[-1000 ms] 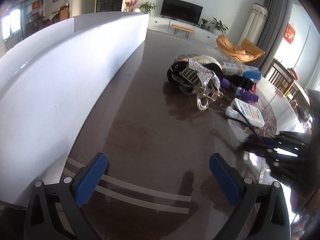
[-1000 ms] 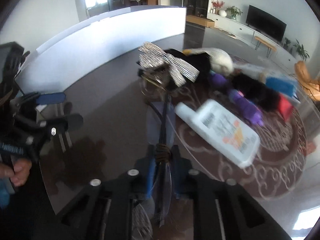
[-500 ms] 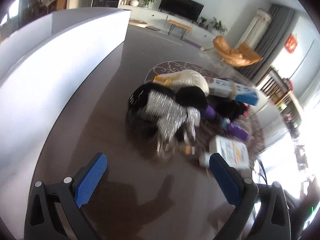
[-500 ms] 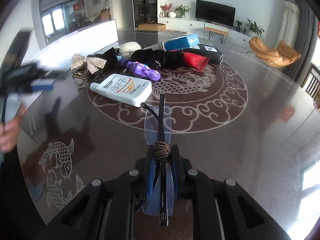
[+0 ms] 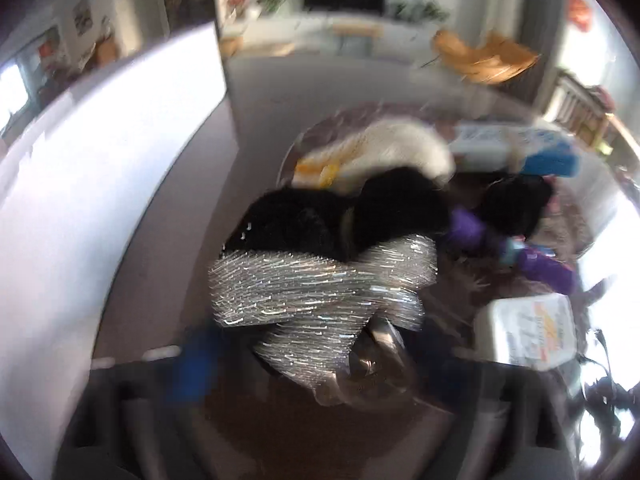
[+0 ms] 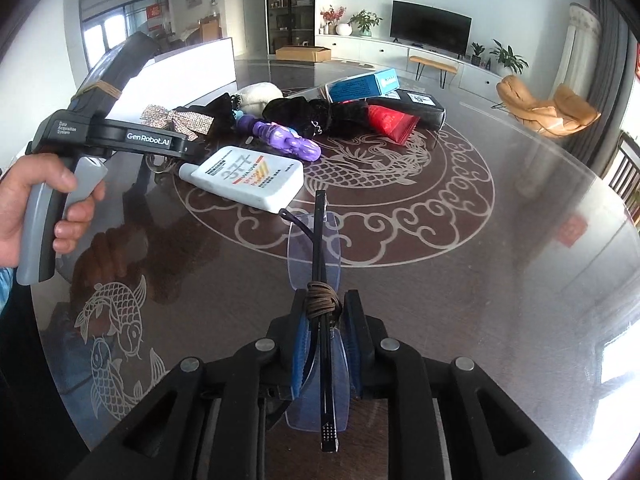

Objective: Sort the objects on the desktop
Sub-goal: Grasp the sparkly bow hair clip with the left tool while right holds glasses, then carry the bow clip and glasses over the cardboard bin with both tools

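Left wrist view, blurred with motion, looks down on the silver bow (image 5: 320,292), which lies just ahead of and between the left gripper (image 5: 312,364) fingers; those fingers are closing, one blue pad (image 5: 192,364) smeared at its left, the other lost in the blur, so whether they press on it yet I cannot tell. The bow's long axis runs roughly across the view, from pad side to pad side, and a metal clip (image 5: 376,364) sits under its near edge; black fabric (image 5: 344,216) touches its far edge, a white plush thing (image 5: 400,152) lies beyond that, a purple toy (image 5: 540,264) to the right, and the white bottle (image 5: 532,332) just beside the bow on the right, close enough to be nudged, by my judgement.

Right wrist view shows the person's hand (image 6: 36,204) on the left gripper's handle at far left, nosing into the near-left end of the pile; further right lie a blue box (image 6: 360,84), a red pouch (image 6: 390,122) and a black box (image 6: 420,104) on the worktop (image 6: 500,280); at bottom centre the right gripper (image 6: 322,340) fingers are clamped on folded glasses (image 6: 316,248), easing slightly apart though the pads grip the frame, its long axis pointing straight away along the fingers. The left hand is far the nearer to the bow.
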Available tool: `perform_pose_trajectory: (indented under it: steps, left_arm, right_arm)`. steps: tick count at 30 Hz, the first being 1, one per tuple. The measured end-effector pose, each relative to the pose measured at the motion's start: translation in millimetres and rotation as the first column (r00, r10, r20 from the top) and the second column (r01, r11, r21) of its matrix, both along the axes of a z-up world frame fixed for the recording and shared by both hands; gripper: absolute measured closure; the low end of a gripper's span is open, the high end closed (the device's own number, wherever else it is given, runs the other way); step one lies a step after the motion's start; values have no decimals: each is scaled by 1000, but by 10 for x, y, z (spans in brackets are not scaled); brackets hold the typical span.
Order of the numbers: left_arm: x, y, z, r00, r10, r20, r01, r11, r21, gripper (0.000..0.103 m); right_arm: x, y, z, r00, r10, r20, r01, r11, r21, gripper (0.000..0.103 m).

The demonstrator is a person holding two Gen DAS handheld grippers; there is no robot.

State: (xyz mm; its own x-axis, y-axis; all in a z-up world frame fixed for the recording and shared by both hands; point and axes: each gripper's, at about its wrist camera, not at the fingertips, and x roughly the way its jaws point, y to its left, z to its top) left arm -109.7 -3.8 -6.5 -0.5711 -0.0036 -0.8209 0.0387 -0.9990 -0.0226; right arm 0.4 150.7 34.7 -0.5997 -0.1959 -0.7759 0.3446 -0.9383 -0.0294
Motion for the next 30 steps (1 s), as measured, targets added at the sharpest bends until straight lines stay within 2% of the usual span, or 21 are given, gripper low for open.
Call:
perform_pose_trajectory:
  steps: [1, 2, 3, 7, 11, 13, 17, 18, 19, 22, 26, 30]
  left_arm:
    - [61, -22, 10, 999, -40, -18, 40, 999, 27, 61]
    - [108, -43, 18, 998, -59, -29, 60, 997, 44, 62]
    - [212, -76, 19, 995, -89, -49, 92, 993, 68, 62]
    - [671, -116, -27, 981, -175, -87, 182, 980, 83, 62]
    - [963, -144, -91, 977, -190, -91, 200, 974, 108, 62]
    - [1048, -177, -107, 979, -186, -86, 196, 974, 114, 62]
    - [1175, -204, -45, 976, -192, -98, 202, 973, 112, 63]
    - [1180, -176, -3, 976, -194, -101, 205, 972, 112, 63]
    - [1199, -168, 24, 975, -194, -108, 207, 971, 120, 63]
    - [1213, -116, 222, 975, -185, -124, 203, 968, 146, 63]
    - [1344, -250, 556, 972, -160, -172, 190, 965, 180, 63]
    - [1415, -618, 1000, 971, -102, -215, 150, 964, 220, 63]
  right_arm:
    - [-5, 2, -4, 1000, -3, 0, 3, 1000, 0, 81]
    - [-9, 6, -4, 1000, -6, 1, 6, 1000, -1, 80]
    - [-9, 7, -3, 1000, -6, 1, 6, 1000, -3, 80]
    - [-6, 3, -5, 1000, -6, 0, 6, 1000, 0, 80]
    - [-14, 13, -5, 1000, -6, 4, 6, 1000, -11, 80]
    - [-24, 45, -1, 1000, 22, 20, -21, 998, -62, 67]
    - [-96, 51, 26, 997, 39, 61, -36, 998, -50, 67]
    - [-117, 50, 33, 997, 41, 73, -37, 998, -51, 72]
    - [-139, 47, 39, 995, 45, 86, -40, 998, -50, 92]
    - [-155, 32, 131, 995, 37, 94, -34, 999, -32, 91]
    - [-126, -50, 437, 997, 45, 63, -42, 998, -52, 91]
    - [-244, -442, 863, 992, 123, 7, -122, 990, -75, 91]
